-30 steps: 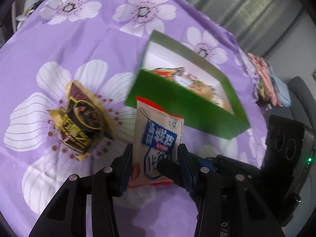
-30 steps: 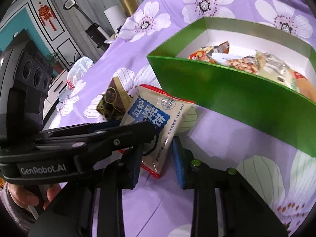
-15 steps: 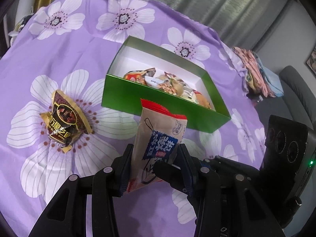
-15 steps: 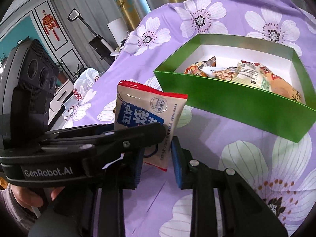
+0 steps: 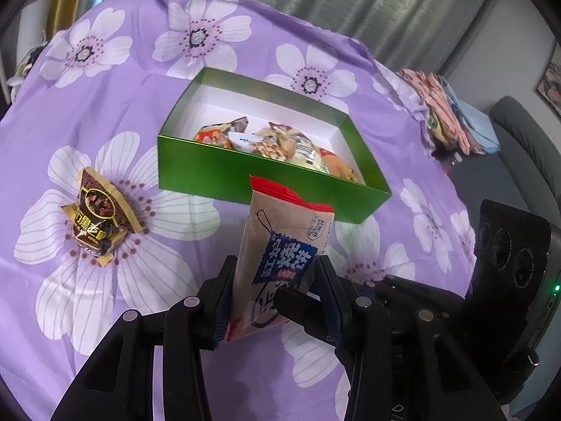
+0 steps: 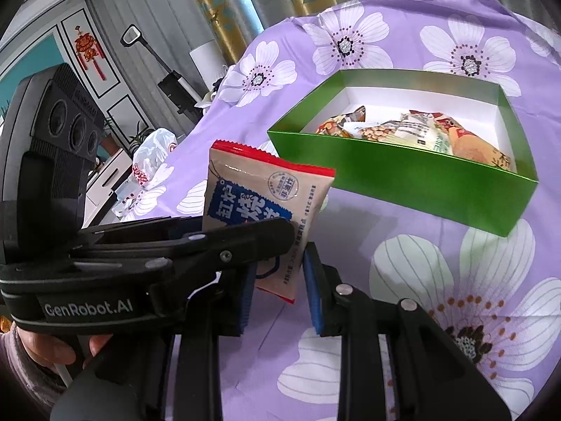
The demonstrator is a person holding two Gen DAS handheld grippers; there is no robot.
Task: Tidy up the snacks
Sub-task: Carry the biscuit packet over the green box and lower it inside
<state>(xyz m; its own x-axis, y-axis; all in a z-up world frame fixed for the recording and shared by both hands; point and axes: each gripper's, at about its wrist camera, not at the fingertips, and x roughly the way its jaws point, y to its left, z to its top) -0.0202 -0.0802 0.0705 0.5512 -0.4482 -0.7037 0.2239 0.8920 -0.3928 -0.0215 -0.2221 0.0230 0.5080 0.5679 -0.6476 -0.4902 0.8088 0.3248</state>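
The left fingers [image 5: 275,296] are clamped on the lower half of a tan packet [image 5: 284,242], which is held upright with its red top edge up. The right fingers [image 6: 277,289] are nearly closed around the packet's bottom corner; whether their pads press on it cannot be told. One right finger crosses in front of the packet in the left view.

Compared with a second ago, the packet has been lifted clear of the purple cloth [image 5: 122,105]. The green box [image 5: 224,172], then close ahead and partly cut off, is now seen whole from higher up. The packet hangs just short of the box's near wall, not yet over the opening.

The box already holds several snacks at its right end, and the left end is bare, so room is judged to remain. A dark packet [image 5: 96,217] lies on the cloth left of the box and is judged to be left for later.
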